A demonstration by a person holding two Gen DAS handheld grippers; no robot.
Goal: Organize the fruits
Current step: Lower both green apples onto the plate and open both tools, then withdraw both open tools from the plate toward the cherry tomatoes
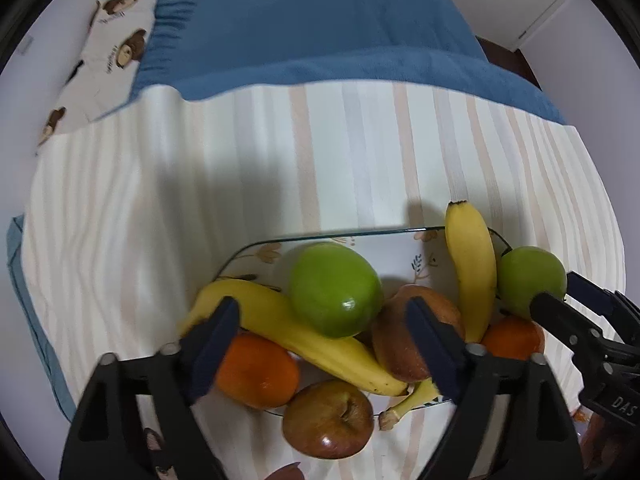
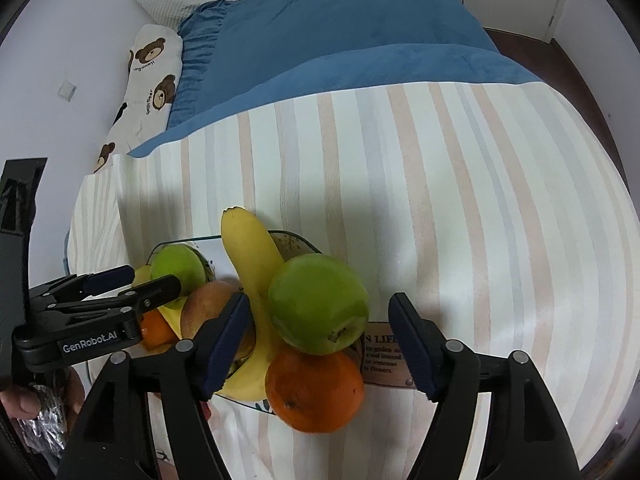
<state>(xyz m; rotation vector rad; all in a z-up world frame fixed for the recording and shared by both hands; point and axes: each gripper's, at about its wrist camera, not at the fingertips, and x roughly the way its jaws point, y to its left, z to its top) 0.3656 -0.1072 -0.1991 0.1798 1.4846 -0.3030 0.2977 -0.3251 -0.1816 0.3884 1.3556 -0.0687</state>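
Observation:
A glass plate [image 1: 344, 236] with a flower print holds a pile of fruit on a striped cloth. In the left wrist view I see a green apple [image 1: 335, 290], a banana [image 1: 304, 336], an orange [image 1: 258, 372], a red apple [image 1: 328, 420] at the plate's near edge, a brownish apple [image 1: 394, 340], a second banana [image 1: 472, 268], a second green apple [image 1: 530, 280] and a second orange [image 1: 514, 338]. My left gripper [image 1: 320, 348] is open over the pile. My right gripper [image 2: 320, 344] is open around a green apple [image 2: 318, 304] and an orange [image 2: 314, 392], touching neither.
The striped cloth [image 1: 320, 152] covers the near part of a bed. A blue blanket [image 1: 304, 24] lies beyond it, with a teddy-bear pillow [image 1: 108, 52] at the far left. A small printed card [image 2: 384, 356] lies by the plate.

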